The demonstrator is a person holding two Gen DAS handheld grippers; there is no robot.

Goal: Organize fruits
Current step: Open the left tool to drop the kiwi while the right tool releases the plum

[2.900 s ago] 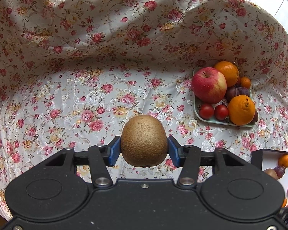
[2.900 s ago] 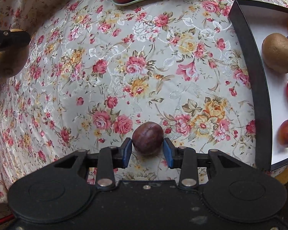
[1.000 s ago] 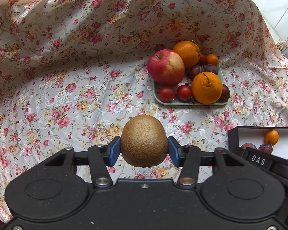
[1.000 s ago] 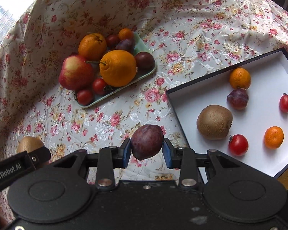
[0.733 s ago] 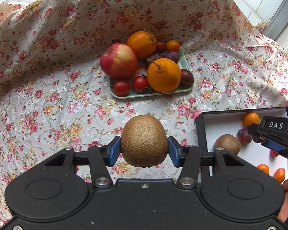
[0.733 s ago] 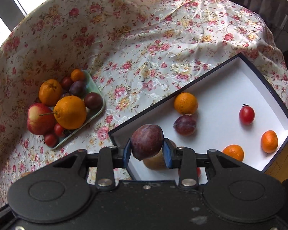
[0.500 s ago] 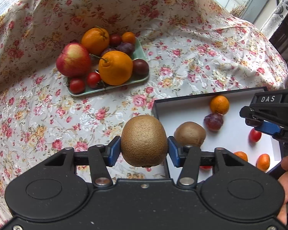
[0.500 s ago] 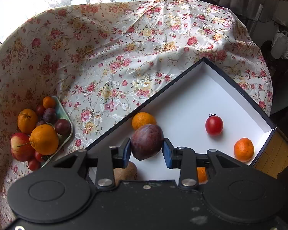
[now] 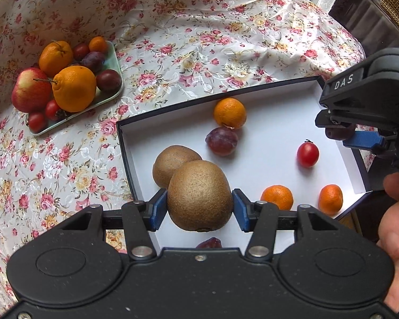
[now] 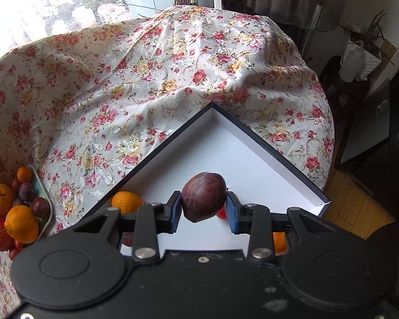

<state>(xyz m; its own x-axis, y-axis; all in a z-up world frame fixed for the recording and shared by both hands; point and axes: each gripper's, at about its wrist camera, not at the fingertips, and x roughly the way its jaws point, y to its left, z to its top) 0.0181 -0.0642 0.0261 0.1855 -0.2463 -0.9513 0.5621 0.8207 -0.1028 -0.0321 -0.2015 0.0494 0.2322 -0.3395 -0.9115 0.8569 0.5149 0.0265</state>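
Observation:
My left gripper [image 9: 199,206] is shut on a brown kiwi [image 9: 199,194] and holds it above the near left part of the white box [image 9: 266,143] with dark walls. A second kiwi [image 9: 170,160], a plum [image 9: 221,141], a cherry tomato [image 9: 307,154] and several mandarins lie in the box. My right gripper [image 10: 203,210] is shut on a dark plum [image 10: 203,199] above the box [image 10: 212,148]. In the left wrist view it [image 9: 343,134] hangs over the box's right side.
A green tray [image 9: 111,90] at the far left carries an apple [image 9: 30,89], oranges, plums and cherry tomatoes; it also shows in the right wrist view [image 10: 44,194]. The flowered cloth [image 9: 199,40] covers the table. The table edge and wooden floor [image 10: 359,204] lie right of the box.
Both grippers have swung right from the cloth to above the white box, each still holding its fruit. The green tray has shifted to the left in both views.

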